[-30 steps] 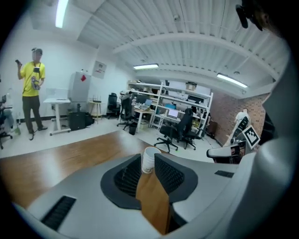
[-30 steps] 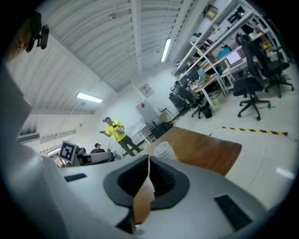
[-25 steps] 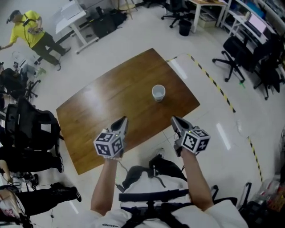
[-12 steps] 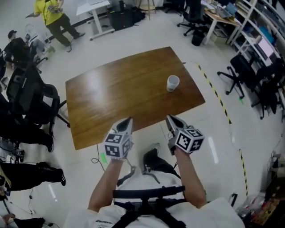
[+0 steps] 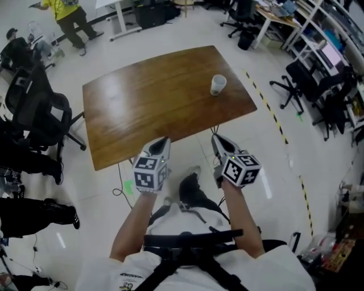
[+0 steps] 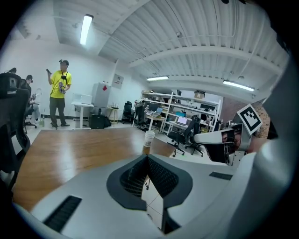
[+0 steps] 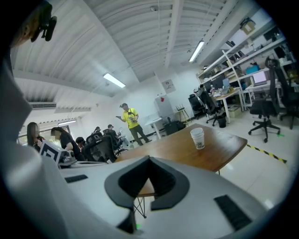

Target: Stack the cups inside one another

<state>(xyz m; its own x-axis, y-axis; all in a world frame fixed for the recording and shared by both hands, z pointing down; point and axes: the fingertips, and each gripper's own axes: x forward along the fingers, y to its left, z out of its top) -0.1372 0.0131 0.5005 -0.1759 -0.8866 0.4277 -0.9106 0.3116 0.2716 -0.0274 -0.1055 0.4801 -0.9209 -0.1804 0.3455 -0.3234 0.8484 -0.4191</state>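
Two grippers were held side by side in front of the person's body. The left gripper (image 5: pixel 162 141) and the right gripper (image 5: pixel 217 140) each had its jaws pressed together at the tips, with nothing between them. Both hung over the floor (image 5: pixel 284 165) just short of the near edge of the wooden table (image 5: pixel 148 108), pointing toward it. A white cup (image 5: pixel 218 84) stood upright on the table near its far right corner, well apart from both grippers; I could not tell whether it was one cup or several nested. A black office chair (image 5: pixel 40 113) sat just beside the table's left end. Yellow-and-black striped tape (image 5: pixel 273 116) ran along the floor to the right. Farther off, a person in a yellow shirt (image 5: pixel 62 11) stood near a white desk.
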